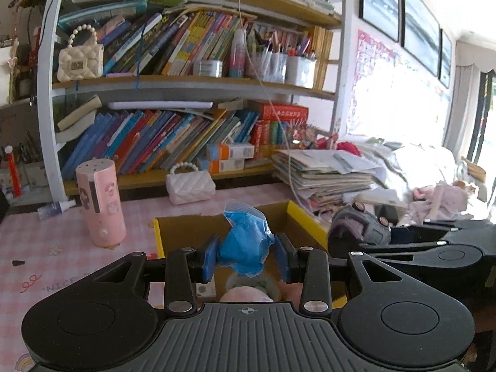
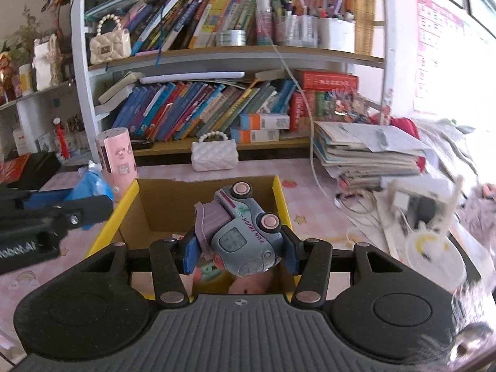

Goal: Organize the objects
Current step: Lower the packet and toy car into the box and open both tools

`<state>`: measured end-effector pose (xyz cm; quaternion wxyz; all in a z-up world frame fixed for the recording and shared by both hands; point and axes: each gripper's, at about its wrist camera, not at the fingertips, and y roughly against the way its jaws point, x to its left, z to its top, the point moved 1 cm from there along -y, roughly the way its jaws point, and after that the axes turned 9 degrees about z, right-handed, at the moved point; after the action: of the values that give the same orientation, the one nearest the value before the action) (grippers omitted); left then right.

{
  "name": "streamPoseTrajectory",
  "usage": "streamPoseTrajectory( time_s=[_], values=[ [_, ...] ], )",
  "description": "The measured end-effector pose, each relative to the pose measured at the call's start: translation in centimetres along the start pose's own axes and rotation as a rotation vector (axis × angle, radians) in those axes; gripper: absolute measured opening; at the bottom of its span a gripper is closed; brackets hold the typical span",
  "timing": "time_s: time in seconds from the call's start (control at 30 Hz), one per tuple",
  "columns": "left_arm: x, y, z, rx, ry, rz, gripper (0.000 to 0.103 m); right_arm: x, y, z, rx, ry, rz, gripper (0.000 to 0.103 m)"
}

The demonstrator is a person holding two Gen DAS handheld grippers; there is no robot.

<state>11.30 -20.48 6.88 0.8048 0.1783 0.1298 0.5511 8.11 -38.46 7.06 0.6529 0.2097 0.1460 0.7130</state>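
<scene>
My left gripper [image 1: 246, 257] is shut on a blue plastic bag [image 1: 246, 248] and holds it over an open cardboard box with yellow edges [image 1: 186, 229]. My right gripper [image 2: 240, 252] is shut on a grey-blue toy truck [image 2: 245, 232] with pink wheels, tilted on its side above the same box [image 2: 161, 207]. The truck also shows in the left wrist view [image 1: 359, 224], to the right of the box. The blue bag shows at the left in the right wrist view [image 2: 93, 186]. Pink and green items lie inside the box, partly hidden.
A pink cylinder [image 1: 100, 204] and a white quilted purse [image 1: 189, 186] stand behind the box on the pink checked tablecloth [image 1: 46, 257]. A bookshelf [image 1: 186, 86] full of books rises at the back. A stack of papers [image 1: 325, 173] and clutter lie to the right.
</scene>
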Motion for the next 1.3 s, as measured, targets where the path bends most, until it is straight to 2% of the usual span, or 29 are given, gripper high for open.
streamPoseTrajectory(
  time_s=[0.53, 1.0, 1.3],
  values=[
    [-1.3, -7.0, -1.7, 0.142, -0.048, 0.113, 0.037, -1.8, -7.9, 0.0, 0.134, 0.109, 0.101, 0.049],
    [-1.6, -9.4, -3.0, 0.214, -0.086, 0.154, 0.037, -2.5, -11.3, -1.0, 0.236, 0.159, 0.14, 0.049],
    [-1.6, -9.8, -3.3, 0.217, -0.089, 0.171, 0.038, -2.2, -12.3, -1.5, 0.272, 0.211, 0.157, 0.049]
  ],
)
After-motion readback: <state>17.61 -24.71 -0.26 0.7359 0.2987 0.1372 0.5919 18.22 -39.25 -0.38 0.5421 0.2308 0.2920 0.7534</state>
